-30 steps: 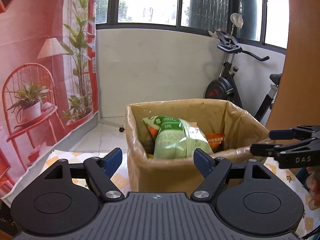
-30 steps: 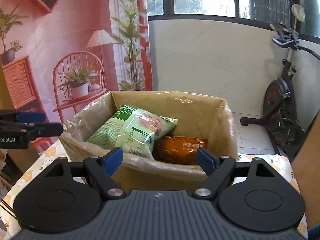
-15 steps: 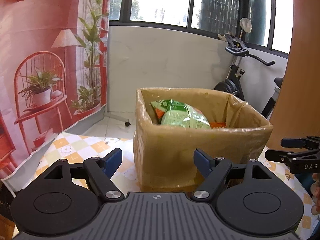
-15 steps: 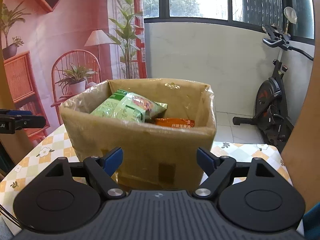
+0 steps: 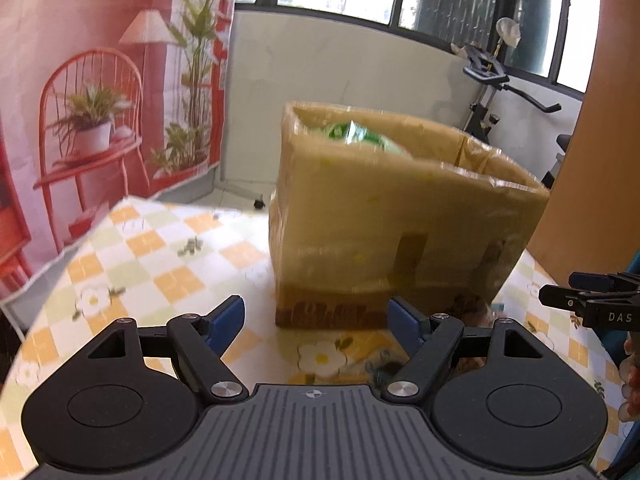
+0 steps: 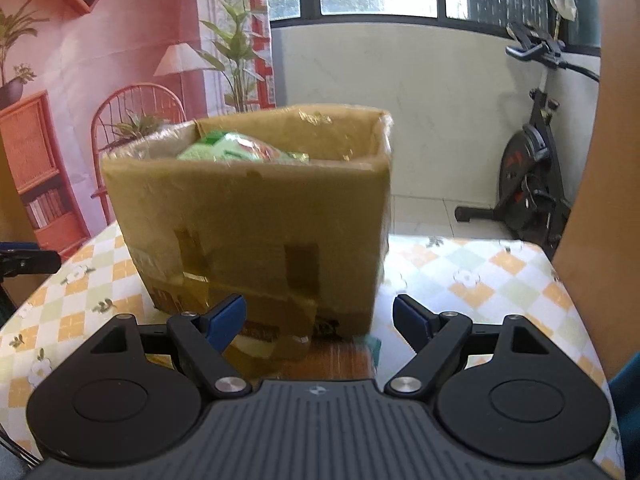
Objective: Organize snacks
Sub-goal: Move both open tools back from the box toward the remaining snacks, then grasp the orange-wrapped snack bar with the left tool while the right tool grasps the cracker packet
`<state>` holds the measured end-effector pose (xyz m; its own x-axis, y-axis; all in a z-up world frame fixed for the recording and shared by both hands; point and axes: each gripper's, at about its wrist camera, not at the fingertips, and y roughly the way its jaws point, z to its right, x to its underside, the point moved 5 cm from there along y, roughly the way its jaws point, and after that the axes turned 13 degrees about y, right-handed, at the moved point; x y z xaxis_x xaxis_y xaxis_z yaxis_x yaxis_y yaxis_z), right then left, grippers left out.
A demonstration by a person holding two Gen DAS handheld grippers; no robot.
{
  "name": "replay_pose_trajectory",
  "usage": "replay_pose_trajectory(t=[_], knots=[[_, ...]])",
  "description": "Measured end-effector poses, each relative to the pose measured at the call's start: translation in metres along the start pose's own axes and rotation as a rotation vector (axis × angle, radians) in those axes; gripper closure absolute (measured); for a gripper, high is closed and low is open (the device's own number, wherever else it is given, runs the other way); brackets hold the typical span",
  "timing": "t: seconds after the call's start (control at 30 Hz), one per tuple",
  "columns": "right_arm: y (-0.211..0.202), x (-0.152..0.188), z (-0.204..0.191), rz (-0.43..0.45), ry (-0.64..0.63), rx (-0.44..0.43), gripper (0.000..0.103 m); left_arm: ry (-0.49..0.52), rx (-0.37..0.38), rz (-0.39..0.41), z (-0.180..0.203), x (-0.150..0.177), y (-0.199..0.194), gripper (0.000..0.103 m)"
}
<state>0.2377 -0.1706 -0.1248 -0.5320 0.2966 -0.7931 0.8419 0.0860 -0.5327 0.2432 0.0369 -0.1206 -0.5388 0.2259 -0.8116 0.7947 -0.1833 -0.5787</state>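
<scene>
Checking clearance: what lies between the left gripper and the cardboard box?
Only bare checkered tablecloth separates the open left gripper from the cardboard box, as the left wrist view shows.

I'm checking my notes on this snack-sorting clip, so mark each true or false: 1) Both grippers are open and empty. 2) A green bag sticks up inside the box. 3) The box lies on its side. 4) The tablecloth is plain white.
1) True: the left gripper and right gripper hold nothing.
2) True: the green bag shows above the box rim.
3) False: it stands upright, open at the top.
4) False: the tablecloth is checked with flowers.
</scene>
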Motion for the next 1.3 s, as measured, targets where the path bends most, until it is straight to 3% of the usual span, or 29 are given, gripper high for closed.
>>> replay_pose_trajectory(t=[0.3, 1.07, 1.3], knots=[[0.007, 0.029, 0.014, -0.049, 0.027, 0.008, 0.020, -0.023, 0.018, -0.076, 0.011, 0.031, 0.009, 0.023], [0.030, 0.088, 0.034, -0.149, 0.000, 0.030, 0.020, -0.055, 0.083, -0.198, 0.039, 0.071, 0.038, 0.023], [0.027, 0.121, 0.037, -0.203, 0.002, 0.034, 0.032, -0.060, 0.093, -0.226, 0.046, 0.078, 0.046, 0.024]])
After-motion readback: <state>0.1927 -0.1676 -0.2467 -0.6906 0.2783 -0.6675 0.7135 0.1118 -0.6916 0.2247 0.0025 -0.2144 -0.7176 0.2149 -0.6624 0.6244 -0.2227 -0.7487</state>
